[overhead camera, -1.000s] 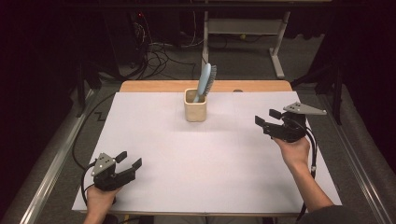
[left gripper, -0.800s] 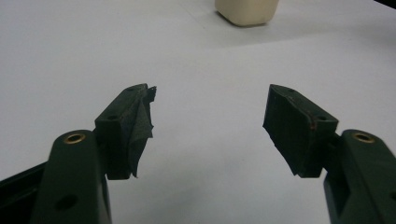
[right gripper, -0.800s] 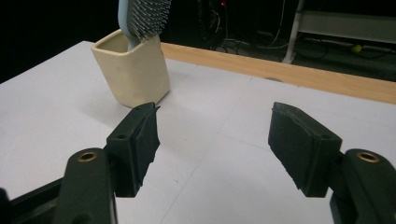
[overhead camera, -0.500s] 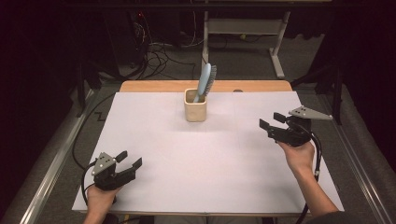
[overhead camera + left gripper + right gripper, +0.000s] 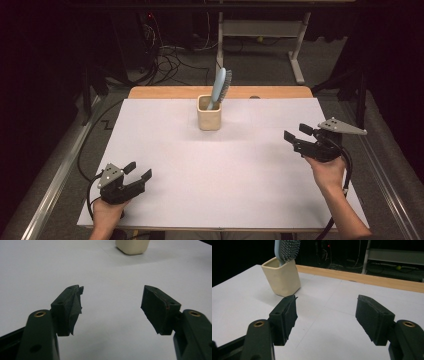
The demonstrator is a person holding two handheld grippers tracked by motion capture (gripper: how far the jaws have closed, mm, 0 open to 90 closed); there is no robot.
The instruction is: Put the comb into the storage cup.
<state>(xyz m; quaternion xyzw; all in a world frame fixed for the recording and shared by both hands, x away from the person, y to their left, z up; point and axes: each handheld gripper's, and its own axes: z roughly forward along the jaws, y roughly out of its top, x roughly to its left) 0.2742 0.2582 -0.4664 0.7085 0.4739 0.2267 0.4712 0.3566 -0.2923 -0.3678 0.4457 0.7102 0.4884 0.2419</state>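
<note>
Beige cup (image 5: 209, 113) stands upright on the white table sheet (image 5: 240, 170), near the far edge, just short of the bare wooden strip (image 5: 280, 92). A light-blue hairbrush (image 5: 220, 87) stands in the cup — handle down, bristle head up and leaning off to the cup's right.

Right gripper (image 5: 300, 137) is well to the right of the cup and a little nearer the person, held above the sheet in the person's hand (image 5: 327, 170). Jaws released, standing apart with nothing between them. In the right gripper view the cup (image 5: 282, 280) sits ahead and off to the left.

Left gripper (image 5: 137, 174) is well apart from the cup — nearer the person, off to its left, low over the sheet. Jaws likewise spread and empty; worn tape hangs loose on one pad (image 5: 75, 307). The cup's base (image 5: 132, 246) shows far ahead.
</note>
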